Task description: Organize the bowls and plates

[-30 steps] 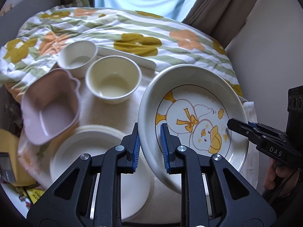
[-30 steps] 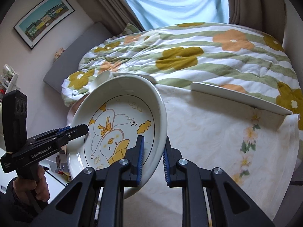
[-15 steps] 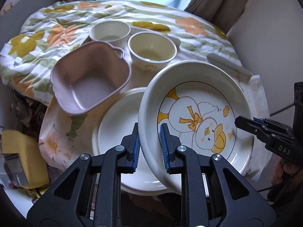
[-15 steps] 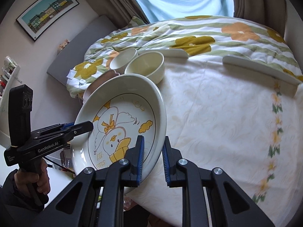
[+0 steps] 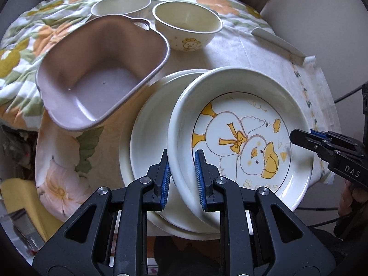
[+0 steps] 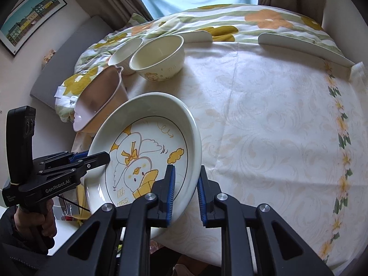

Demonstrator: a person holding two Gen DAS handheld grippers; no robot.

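White duck plate (image 5: pixel 241 138) clamped by both grippers over plain plates (image 5: pixel 147 138).

Your duck plate (image 5: pixel 241 138) covers most of the plain plate (image 5: pixel 147 138) beneath it, so you can't tell whether the two touch. The pink dish (image 5: pixel 101 73) hides the front of the far small bowl (image 5: pixel 119 2). In the right wrist view the duck plate hides the plain plate entirely. Your right hand (image 5: pixel 352 197) is cut off at the frame's edge. The clutter below the table (image 6: pixel 276 115) edge is too dark to make out.
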